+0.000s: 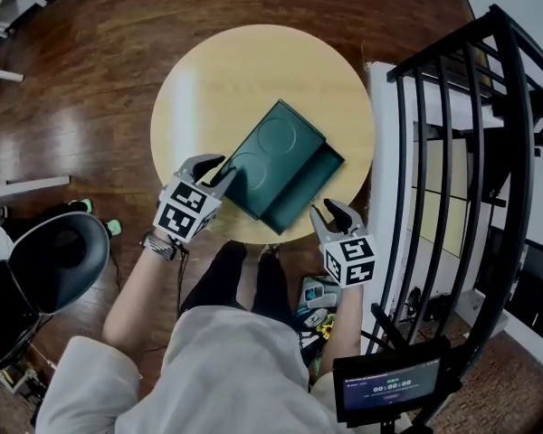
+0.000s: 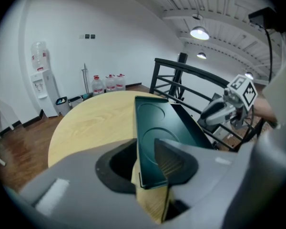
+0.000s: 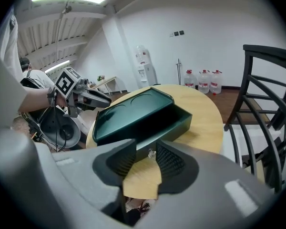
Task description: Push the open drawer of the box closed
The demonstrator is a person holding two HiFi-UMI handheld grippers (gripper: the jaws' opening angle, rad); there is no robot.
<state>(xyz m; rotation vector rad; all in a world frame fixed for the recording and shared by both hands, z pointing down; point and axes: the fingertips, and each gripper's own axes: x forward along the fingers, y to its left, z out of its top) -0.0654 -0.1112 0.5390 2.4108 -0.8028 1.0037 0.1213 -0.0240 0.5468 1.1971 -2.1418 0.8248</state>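
While left gripper (image 1: pixel 214 172) gapes loose astride the box (image 1: pixel 270 156) corner and right gripper (image 1: pixel 329 212) gapes empty, I fear an off-centre shove jams the drawer (image 1: pixel 311 186).

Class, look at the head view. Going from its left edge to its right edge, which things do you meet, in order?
black chair → left gripper → green box → right gripper → black railing
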